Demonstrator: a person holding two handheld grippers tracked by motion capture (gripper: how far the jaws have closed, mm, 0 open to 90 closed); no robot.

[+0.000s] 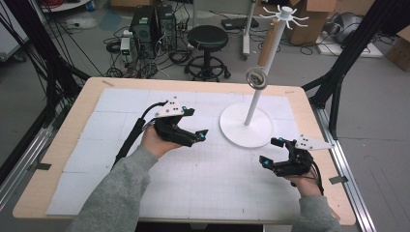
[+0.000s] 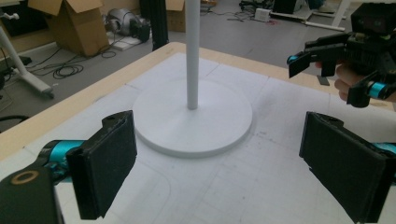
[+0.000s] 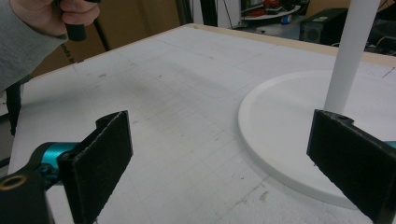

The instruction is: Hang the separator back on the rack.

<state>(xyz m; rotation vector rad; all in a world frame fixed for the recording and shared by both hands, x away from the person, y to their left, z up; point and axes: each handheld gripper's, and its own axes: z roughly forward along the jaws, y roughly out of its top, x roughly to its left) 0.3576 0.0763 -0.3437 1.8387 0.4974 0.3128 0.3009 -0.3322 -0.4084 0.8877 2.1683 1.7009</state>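
A white stand rises from the mat on a round base (image 1: 237,133), and its pole (image 1: 252,105) has a tan sleeve higher up and white hooks at the top (image 1: 286,14). A grey ring (image 1: 256,77) hangs partway up the pole. My left gripper (image 1: 197,123) hovers open just left of the base, with nothing between its jaws. It faces the base (image 2: 194,126) and pole (image 2: 192,51). My right gripper (image 1: 270,152) stands open and empty in front of the base at the right. The base (image 3: 285,121) and pole (image 3: 350,51) lie ahead of it on its right.
A white gridded mat (image 1: 159,169) covers most of the wooden table (image 1: 63,140). Behind the table stand a black stool (image 1: 208,41), computer towers (image 1: 153,24), cables and cardboard boxes (image 1: 309,19). Black frame legs (image 1: 348,53) flank the table's right side.
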